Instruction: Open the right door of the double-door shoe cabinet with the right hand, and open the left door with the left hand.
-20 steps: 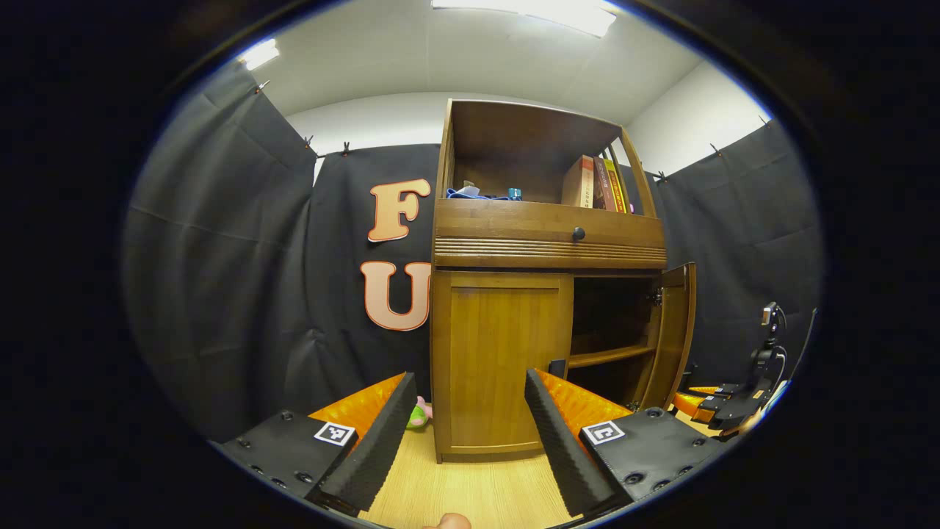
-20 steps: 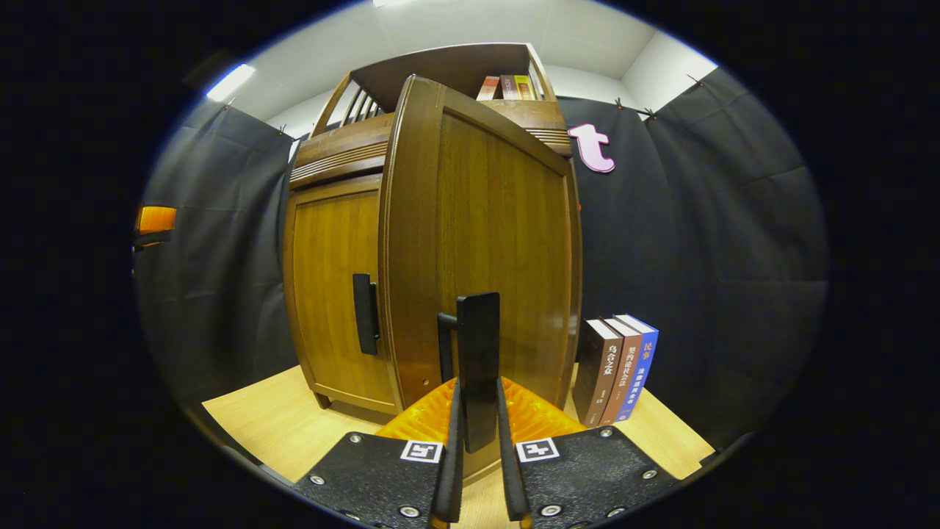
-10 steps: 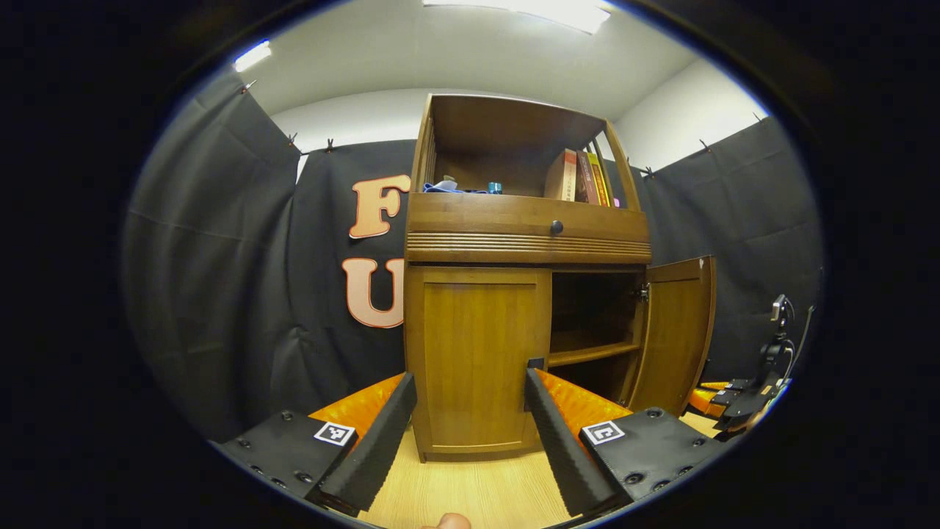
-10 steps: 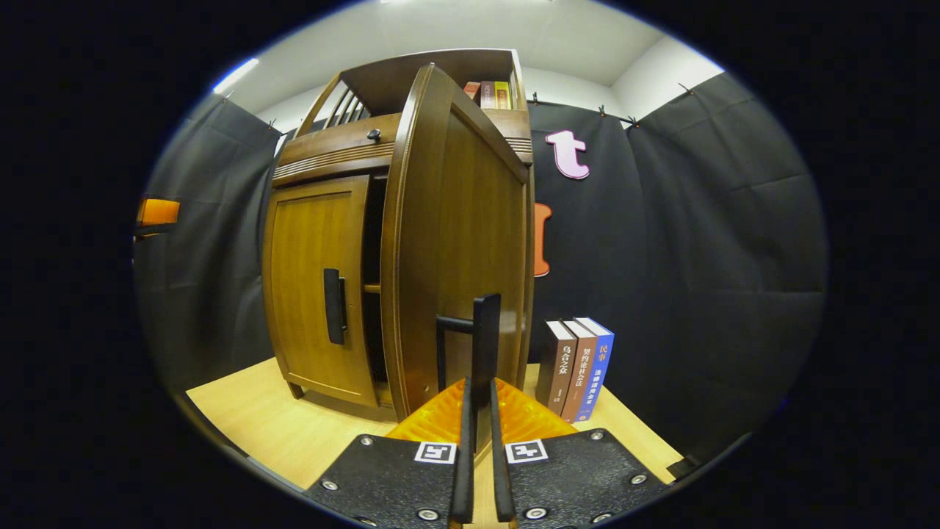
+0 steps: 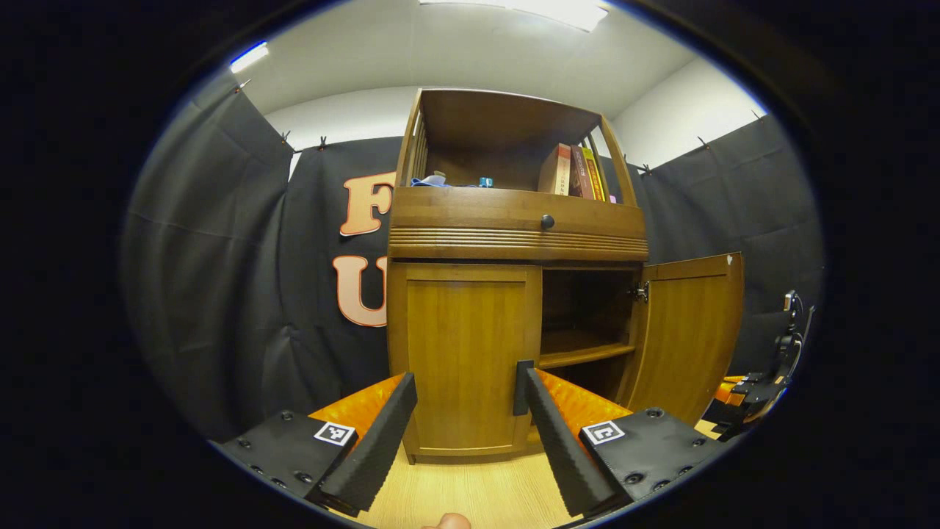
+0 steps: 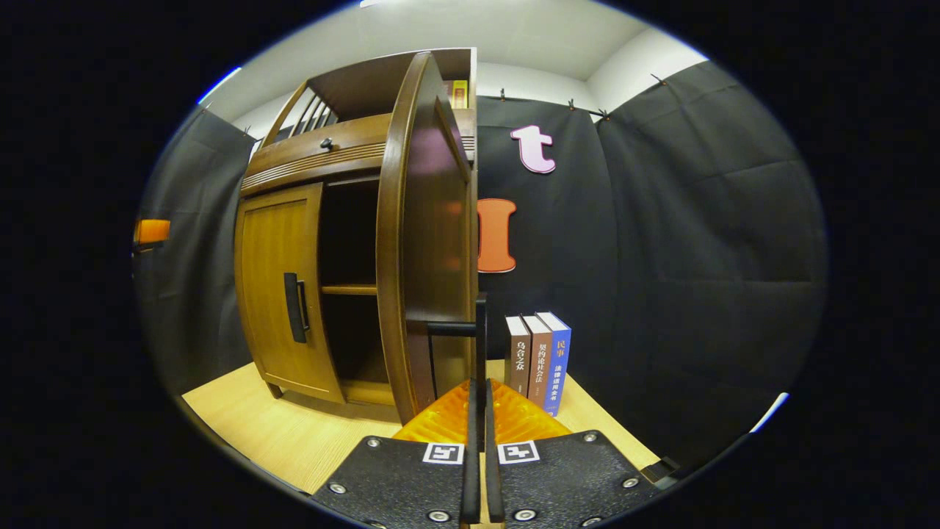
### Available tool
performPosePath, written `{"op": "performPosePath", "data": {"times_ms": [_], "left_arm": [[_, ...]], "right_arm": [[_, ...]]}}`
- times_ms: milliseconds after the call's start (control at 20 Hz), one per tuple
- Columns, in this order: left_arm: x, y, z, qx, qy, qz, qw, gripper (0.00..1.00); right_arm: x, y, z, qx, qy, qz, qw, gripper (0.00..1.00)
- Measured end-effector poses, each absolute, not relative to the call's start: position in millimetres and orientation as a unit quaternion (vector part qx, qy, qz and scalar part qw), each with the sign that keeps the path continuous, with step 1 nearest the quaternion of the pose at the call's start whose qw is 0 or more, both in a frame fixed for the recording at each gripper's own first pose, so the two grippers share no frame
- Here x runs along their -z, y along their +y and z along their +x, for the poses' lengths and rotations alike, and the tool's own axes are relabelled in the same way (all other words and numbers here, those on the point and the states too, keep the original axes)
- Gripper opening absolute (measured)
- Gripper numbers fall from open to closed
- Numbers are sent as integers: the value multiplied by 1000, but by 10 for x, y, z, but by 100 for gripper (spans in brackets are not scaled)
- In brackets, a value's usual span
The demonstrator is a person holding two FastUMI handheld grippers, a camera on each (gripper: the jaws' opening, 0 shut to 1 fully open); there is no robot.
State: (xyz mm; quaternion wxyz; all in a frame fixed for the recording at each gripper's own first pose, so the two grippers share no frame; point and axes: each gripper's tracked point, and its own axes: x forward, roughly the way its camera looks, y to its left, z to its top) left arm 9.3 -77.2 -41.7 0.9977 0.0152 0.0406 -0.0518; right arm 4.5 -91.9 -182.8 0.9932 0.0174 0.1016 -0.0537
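In the right gripper view, the right gripper (image 6: 478,411) sits nearest, its two flat fingers clenched from both sides on the thin dark handle (image 6: 480,338) of the right door (image 6: 429,242), a slim upright bar on short posts. That door is a smooth, glossy slab of brown wood with a rounded edge, swung well out from the shoe cabinet (image 6: 294,176) and seen almost edge-on. Behind it the dark inside shows, with a plain wooden shelf (image 6: 349,289) across it. Further left the left door (image 6: 283,279) lies flat and closed, a framed wood-grain panel carrying its own dark bar handle (image 6: 295,307). Just to the right of the open door three books (image 6: 537,360) stand upright on the pale wood-grain floor (image 6: 294,433) against the black cloth wall.

In the left gripper view, the left gripper (image 5: 466,433) is released, its ribbed, wedge-shaped fingers spread wide and holding nothing. Between them, beyond the tips, stands the closed left door (image 5: 466,353), its handle (image 5: 522,387) peeking just beside the tip of one finger; whether they touch I cannot tell. Above the doors runs a reeded band and a drawer front with a small round knob (image 5: 547,221). On the open top shelf, upright books (image 5: 573,173) lean at the right.
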Motion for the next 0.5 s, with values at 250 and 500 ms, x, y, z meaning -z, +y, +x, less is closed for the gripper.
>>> {"op": "performPosePath", "data": {"times_ms": [250,500], "left_arm": [[626,-999,275,61,55,16,996,95],[721,-1175,418,68,57,10,996,95]], "right_arm": [[1827,-1114,56,42,97,34,994,2],[1823,-1242,43,27,98,35,994,0]]}}
